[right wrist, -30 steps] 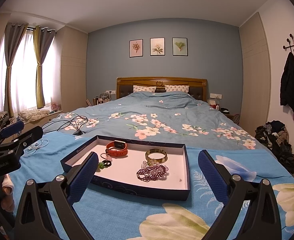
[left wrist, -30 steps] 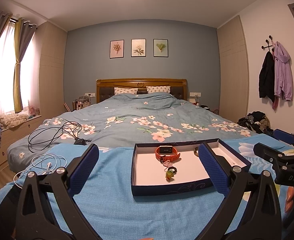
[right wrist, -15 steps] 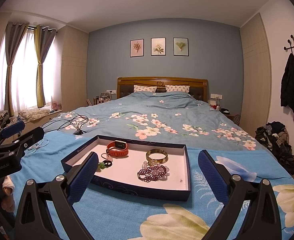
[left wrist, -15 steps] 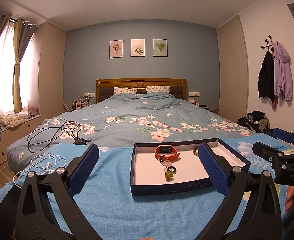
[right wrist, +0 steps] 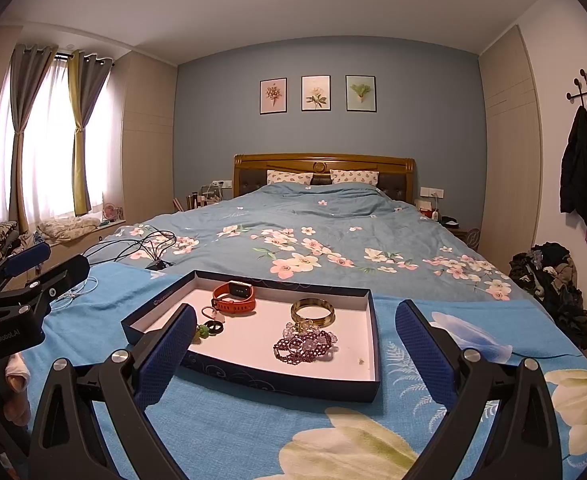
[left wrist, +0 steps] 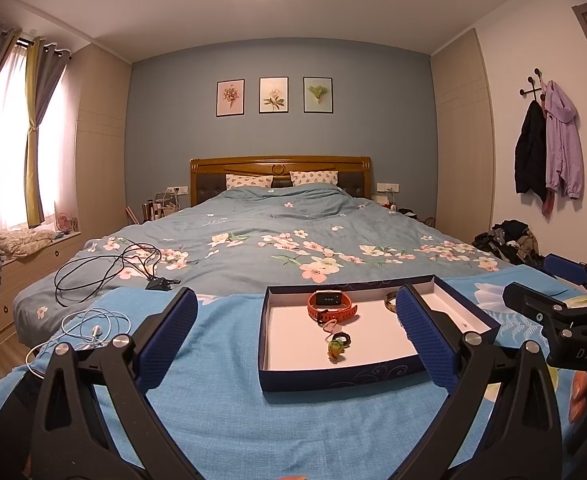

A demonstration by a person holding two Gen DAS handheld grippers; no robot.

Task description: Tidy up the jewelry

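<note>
Both tools hung back at the foot of the bed, wide apart and carrying nothing. The left gripper (left wrist: 295, 330) had its jaws spread full, and the right gripper (right wrist: 295, 336) matched it, nothing between the blue pads of either one.

And there was the jewellery, all of it lying inside the shallow dark-blue tray (right wrist: 249, 376) on the blue blanket (right wrist: 221, 436). The orange watch (right wrist: 233, 298) sat at the back, curled on its strap. The gold bangle (right wrist: 312, 312) lay flat to its right. Just in front of the bangle, the purple bead bracelet (right wrist: 303, 346) was heaped up, with pale clear beads touching it. Over on the left, a small black ring (right wrist: 214, 327) and a green charm (right wrist: 202, 331) lay close together, with a thin looped piece just behind.

Everything sat loose on the white floor of the tray, so this fitted either pieces gathered in or pieces waiting to be sorted out.

From the left camera, its own right finger cut off the bangle and hid the beads entirely. The looped piece might have been an earring or a small clasp; too small to call.
</note>
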